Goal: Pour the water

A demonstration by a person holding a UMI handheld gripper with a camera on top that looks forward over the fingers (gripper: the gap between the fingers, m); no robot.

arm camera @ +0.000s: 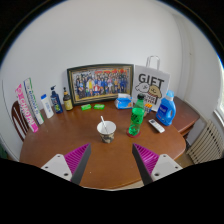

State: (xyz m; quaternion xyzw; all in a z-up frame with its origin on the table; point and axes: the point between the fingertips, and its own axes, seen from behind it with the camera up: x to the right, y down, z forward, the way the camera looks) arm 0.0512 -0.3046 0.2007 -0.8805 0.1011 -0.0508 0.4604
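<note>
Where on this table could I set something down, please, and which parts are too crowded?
The widest bare wood lies just ahead of the open gripper, before the white bowl. Another patch sits left of that bowl. The far edge is crowded: tubes, framed photo, green bottle, blue bottle.

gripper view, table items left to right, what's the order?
Tubes and bottles → green blocks → white bowl with spoon → green cup → remote → blue bottle. Gripper is open, holding nothing.
</note>
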